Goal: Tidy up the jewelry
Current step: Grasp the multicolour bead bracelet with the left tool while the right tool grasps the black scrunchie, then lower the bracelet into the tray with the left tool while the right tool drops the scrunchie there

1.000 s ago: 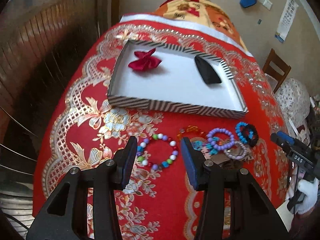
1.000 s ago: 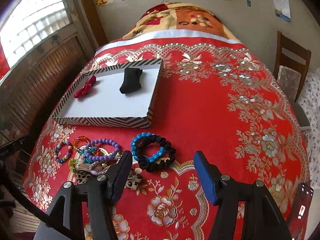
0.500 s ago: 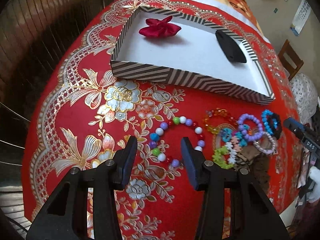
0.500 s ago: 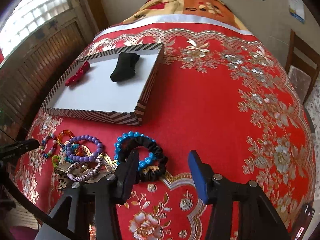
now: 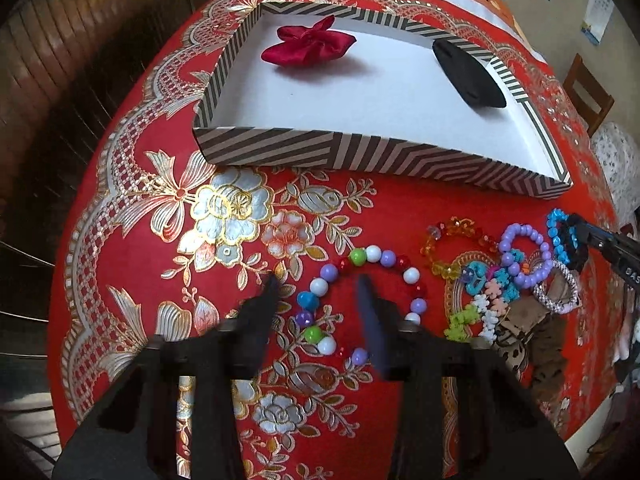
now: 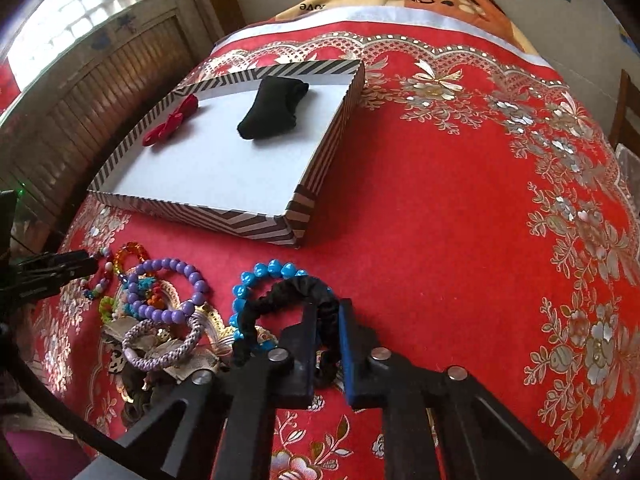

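Left wrist view: the left tool is held low over the red tabletop, jaws spread apart, nothing gripped. The near-left arc of the multicolour bead bracelet is straddled by the two fingers; contact can't be told since the tips are blurred. To its right the rest of the jewelry is bunched up: an orange crystal bracelet, a purple bead bracelet, a flower-bead bracelet, a braided hair tie, all touching or overlapping. Behind them the striped tray is set with its near wall just past the bracelets. Inside, a red bow is seen at the far left and a black pouch at the far right, so most of the white floor is left bare. Plenty of bare cloth is left to the left of the tool, up to the tabletop edge.

Right wrist view: the right tool is clamped narrowly on the black scrunchie, with a strand pinched between the jaws. A blue bead bracelet is tangled under the scrunchie. The pile sits just left, and the left tool's tip pokes in at the far left. The tray's near corner stands close behind the scrunchie, and a wide stretch of open cloth is seen to the right.
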Action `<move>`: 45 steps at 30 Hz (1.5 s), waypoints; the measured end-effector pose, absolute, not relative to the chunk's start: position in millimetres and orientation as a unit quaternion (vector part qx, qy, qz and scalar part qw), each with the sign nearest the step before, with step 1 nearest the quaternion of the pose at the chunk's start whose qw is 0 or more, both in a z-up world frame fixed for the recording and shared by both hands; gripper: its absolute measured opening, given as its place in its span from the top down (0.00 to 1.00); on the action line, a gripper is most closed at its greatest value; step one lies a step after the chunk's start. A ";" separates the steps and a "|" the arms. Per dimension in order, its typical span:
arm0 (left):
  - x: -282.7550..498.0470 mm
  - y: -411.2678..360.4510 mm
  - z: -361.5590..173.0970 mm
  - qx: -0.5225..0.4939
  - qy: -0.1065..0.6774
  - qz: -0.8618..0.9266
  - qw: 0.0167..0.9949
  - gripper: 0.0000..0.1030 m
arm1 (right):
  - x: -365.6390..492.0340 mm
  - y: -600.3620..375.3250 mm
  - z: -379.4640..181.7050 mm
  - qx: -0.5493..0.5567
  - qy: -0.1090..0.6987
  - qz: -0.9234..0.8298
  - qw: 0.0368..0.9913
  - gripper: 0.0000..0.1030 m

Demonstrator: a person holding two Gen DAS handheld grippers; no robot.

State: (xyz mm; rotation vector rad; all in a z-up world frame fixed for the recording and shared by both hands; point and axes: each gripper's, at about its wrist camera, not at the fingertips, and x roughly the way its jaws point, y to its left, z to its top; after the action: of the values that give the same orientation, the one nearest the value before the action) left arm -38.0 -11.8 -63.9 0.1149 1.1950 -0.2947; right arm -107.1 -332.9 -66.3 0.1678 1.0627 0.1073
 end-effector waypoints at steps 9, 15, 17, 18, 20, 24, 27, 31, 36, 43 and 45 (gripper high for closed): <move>-39.2 -8.9 -44.1 0.024 0.557 -0.161 0.814 0.93 | -126.3 -345.6 -26.9 0.136 0.461 0.060 0.875 0.93; -43.5 -10.8 -7.7 0.022 0.528 -0.182 0.829 0.93 | -135.1 -338.1 1.4 0.143 0.432 0.071 0.888 0.93; -44.2 -9.7 0.6 0.022 0.521 -0.183 0.834 0.93 | -135.1 -334.4 8.1 0.142 0.425 0.075 0.891 0.93; -44.4 -8.2 3.7 0.019 0.520 -0.182 0.834 0.93 | -134.8 -332.7 10.8 0.141 0.423 0.076 0.892 0.93; -44.5 -6.0 11.0 0.013 0.516 -0.185 0.836 0.93 | -133.9 -329.8 15.7 0.144 0.418 0.079 0.894 0.93; -41.4 -7.3 27.4 0.023 0.502 -0.185 0.844 0.93 | -129.5 -322.5 25.8 0.139 0.408 0.088 0.898 0.93; -36.5 -9.3 40.1 0.029 0.489 -0.187 0.852 0.93 | -121.9 -318.6 31.3 0.134 0.404 0.091 0.900 0.93; -22.8 -16.0 57.8 0.038 0.469 -0.187 0.862 0.93 | -108.5 -312.6 37.2 0.128 0.399 0.097 0.903 0.93; -0.8 -36.5 65.9 0.049 0.455 -0.191 0.869 0.93 | -86.2 -303.3 37.5 0.113 0.404 0.101 0.902 0.93; 35.6 -76.3 55.2 0.069 0.456 -0.191 0.866 0.93 | -50.7 -298.7 21.5 0.110 0.427 0.102 0.892 0.93; 47.7 -89.5 48.4 0.073 0.461 -0.192 0.863 0.93 | -40.5 -298.5 13.6 0.112 0.435 0.103 0.887 0.93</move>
State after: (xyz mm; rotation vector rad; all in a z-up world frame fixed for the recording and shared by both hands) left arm 47.7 -89.5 48.4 0.1540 0.9667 -0.4020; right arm -40.5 -298.5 13.6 0.2338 0.9045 0.2149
